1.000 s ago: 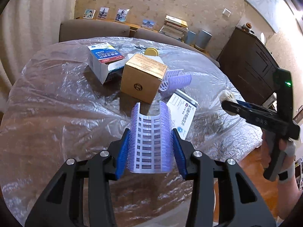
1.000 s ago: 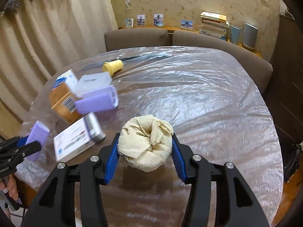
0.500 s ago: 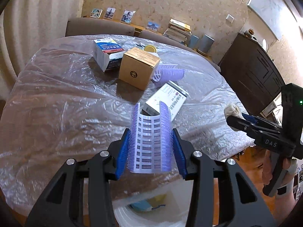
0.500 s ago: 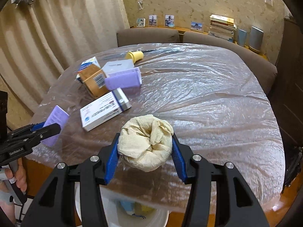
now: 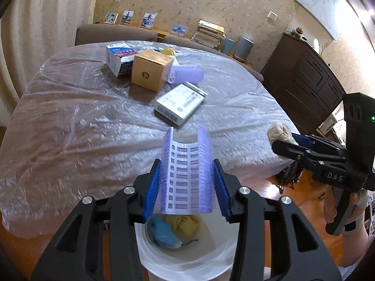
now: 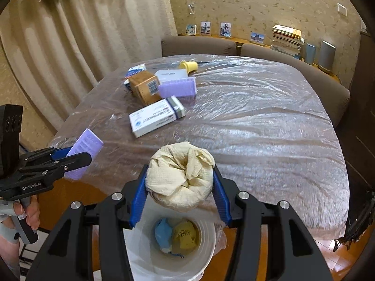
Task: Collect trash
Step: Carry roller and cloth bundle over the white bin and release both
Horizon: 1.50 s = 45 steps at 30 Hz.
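Plastic-covered table [image 5: 70, 121]: boxes [image 5: 180, 103] clustered; white bin [image 6: 173, 255] below both loaded grippers.

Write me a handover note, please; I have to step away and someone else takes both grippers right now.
Left gripper: shut on purple hair roller, above white bin.
Right gripper: shut on crumpled tissue wad, also above the bin.
Done: blue mask and yellow scrap already in bin.
Left: drop both items; on table remain white medicine box, brown box, blue-white box, second purple roller, yellow cap.
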{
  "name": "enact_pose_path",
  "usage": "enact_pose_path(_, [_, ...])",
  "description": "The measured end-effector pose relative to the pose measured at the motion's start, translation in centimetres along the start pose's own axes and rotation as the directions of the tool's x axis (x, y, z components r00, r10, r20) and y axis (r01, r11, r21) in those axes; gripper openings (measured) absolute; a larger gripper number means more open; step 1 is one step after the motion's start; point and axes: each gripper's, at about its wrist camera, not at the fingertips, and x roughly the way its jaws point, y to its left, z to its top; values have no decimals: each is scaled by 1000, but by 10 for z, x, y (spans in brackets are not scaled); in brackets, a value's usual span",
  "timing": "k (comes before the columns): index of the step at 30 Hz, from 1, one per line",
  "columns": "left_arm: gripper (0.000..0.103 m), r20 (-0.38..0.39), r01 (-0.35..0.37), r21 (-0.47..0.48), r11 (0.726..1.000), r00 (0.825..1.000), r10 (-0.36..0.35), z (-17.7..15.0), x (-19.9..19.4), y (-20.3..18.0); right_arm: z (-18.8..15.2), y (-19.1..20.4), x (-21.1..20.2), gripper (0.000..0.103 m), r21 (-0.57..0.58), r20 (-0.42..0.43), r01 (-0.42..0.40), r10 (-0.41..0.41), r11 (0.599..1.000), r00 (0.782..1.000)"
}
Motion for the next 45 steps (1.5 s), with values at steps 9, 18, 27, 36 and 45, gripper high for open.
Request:
enact_pose_path(9, [45,-46,12,18,1000,999,-12,-28,1,-20,-31,15,-5,50,-33,-43,-31,29,999,999])
enact_pose_path(18, [45,-105,13,24,1000,994,-10,-56,8,-27,-55,24,-2,50,-38,-84,-57,53,998,995])
enact_pose_path(27, [45,-161,-12,26,1000,987,16,-79,25,-27,-67,33,9,50,-66,-117,-53,45,996,992])
enact_pose_path(36, [45,-219,-42,51,998,974,52,-94,45,-24,-79,35,27,50,-85,-150,-34,21,996,989])
enact_pose_path(45, [45,-256,-55,66,996,964,70,-102,60,-22,-90,35,48,50,-87,-197,-29,11,996,980])
